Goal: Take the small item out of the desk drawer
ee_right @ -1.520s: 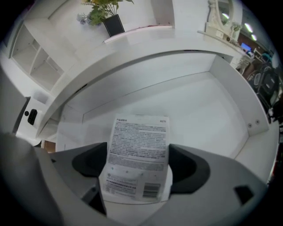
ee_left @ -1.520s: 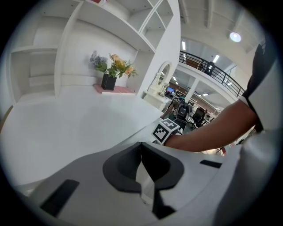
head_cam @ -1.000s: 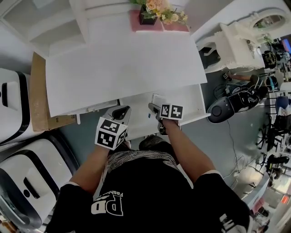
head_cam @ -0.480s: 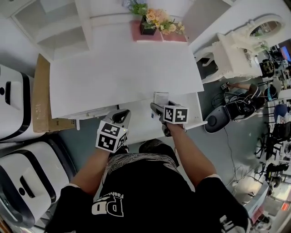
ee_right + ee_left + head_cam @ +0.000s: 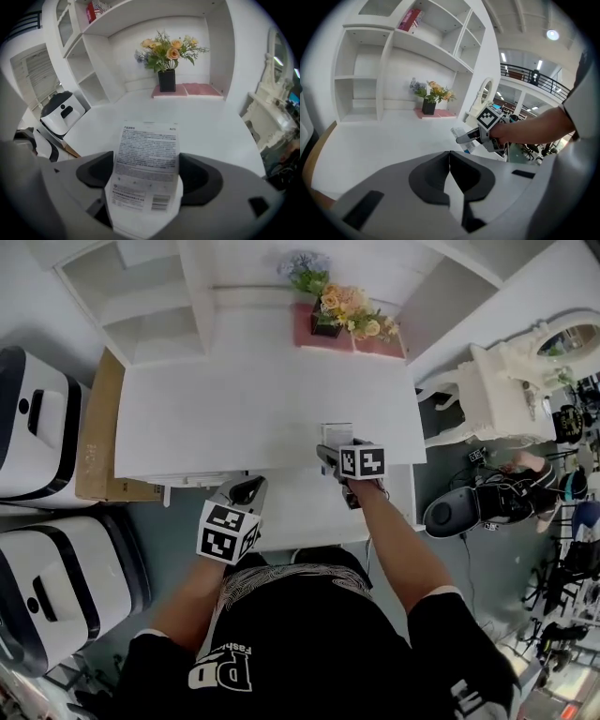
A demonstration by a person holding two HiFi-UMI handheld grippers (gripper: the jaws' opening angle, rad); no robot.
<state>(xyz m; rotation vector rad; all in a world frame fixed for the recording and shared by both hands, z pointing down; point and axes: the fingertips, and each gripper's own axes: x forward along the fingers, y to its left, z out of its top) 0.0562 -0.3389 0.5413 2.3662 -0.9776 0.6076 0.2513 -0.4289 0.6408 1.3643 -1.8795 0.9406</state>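
My right gripper point(image 5: 330, 454) is shut on a small white box point(image 5: 335, 434) with a printed label and holds it above the front edge of the white desk point(image 5: 244, 409). In the right gripper view the box point(image 5: 149, 164) stands upright between the jaws of this gripper point(image 5: 146, 190). The drawer point(image 5: 300, 512) is open under the desk, below that hand. My left gripper point(image 5: 249, 487) hovers by the drawer's left front, shut and holding nothing point(image 5: 449, 161). The left gripper view shows the right gripper point(image 5: 469, 136) with the box point(image 5: 462, 138).
A flower pot point(image 5: 328, 320) and a pink pad point(image 5: 366, 341) stand at the desk's back. White shelves point(image 5: 159, 296) rise behind. Two white machines point(image 5: 37, 427) and cardboard point(image 5: 98, 442) sit to the left; a white vanity point(image 5: 506, 381) and a black device point(image 5: 464, 510) to the right.
The right gripper has risen out of the drawer with the box and moved forward over the desk's front edge. The left gripper stays near the drawer front.
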